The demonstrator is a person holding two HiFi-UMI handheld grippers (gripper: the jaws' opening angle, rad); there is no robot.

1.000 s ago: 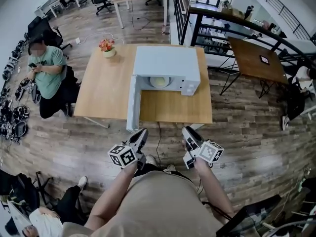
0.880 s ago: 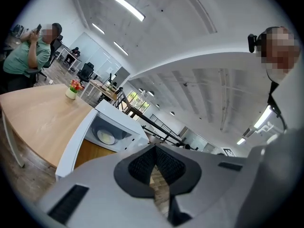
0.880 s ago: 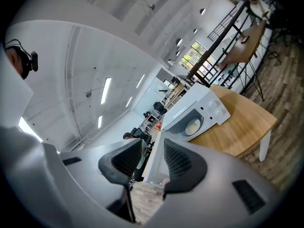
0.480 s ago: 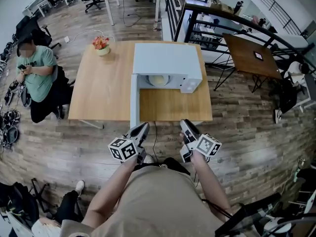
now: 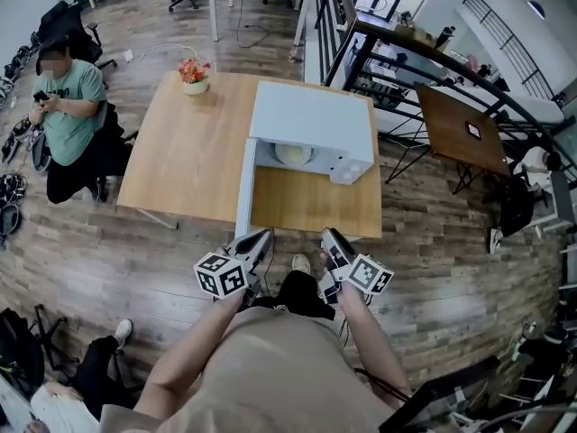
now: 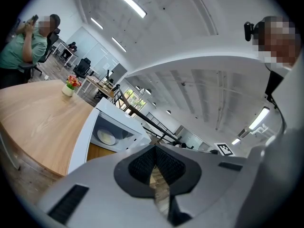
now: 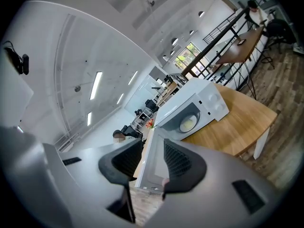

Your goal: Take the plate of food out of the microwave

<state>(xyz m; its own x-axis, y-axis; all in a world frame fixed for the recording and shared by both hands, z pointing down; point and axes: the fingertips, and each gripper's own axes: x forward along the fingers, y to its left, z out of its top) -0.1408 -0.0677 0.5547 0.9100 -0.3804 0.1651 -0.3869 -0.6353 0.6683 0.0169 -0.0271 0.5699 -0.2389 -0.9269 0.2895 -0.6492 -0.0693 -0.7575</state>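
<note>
Two tongs, left tongs (image 5: 260, 237) pinched together and right tongs (image 5: 327, 236) partly spread (both empty), hover short of the table (image 5: 180, 152), as the plate of food (image 5: 293, 152) sits inside the microwave (image 5: 311, 114), its door (image 5: 244, 188) swung wide.

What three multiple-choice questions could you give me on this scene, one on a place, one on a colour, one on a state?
1. Where is the plate of food?
A: on the floor. B: inside the microwave. C: on top of the microwave.
2. What colour is the microwave?
A: black. B: red. C: white.
3. How is the microwave door?
A: swung open. B: shut. C: taken off.

Answers:
1 B, the plate shows in the open cavity.
2 C, its case is white in every view.
3 A, the door stands out over the wooden table at the cavity's left.
</note>
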